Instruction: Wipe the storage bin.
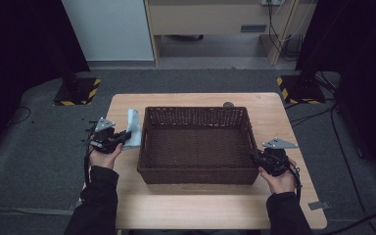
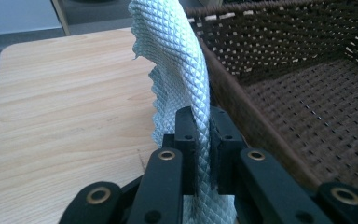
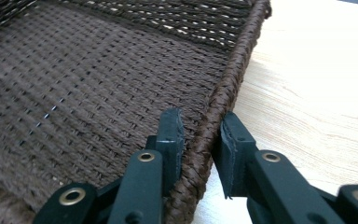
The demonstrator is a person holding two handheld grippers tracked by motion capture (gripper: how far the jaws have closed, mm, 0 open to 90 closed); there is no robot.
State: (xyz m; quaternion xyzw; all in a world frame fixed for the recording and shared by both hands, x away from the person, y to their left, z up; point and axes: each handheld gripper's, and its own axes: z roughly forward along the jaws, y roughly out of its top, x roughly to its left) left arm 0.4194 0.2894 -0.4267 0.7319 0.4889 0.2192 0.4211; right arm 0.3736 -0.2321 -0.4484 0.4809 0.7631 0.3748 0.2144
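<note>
- Two grippers work at our table (image 1: 191, 205), one on each side of the brown wicker basket (image 1: 196, 147).
- Our left gripper (image 2: 203, 140) has its fingers clenched on a pale blue cloth (image 2: 177, 70), which rises just beside the basket's left wall.
- Our right gripper (image 3: 199, 140) straddles the basket's right rim; the inner finger touches it, the outer stands slightly off.

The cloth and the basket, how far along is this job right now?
Done: the left tool is shut on the light blue cloth, lifted beside the wicker basket. In hand: the right tool straddles the basket's right rim, one jaw inside and one outside, with a gap on the outer side, so the grip looks unfinished. Left: the basket floor is bare; the cloth probably goes in next.
</note>
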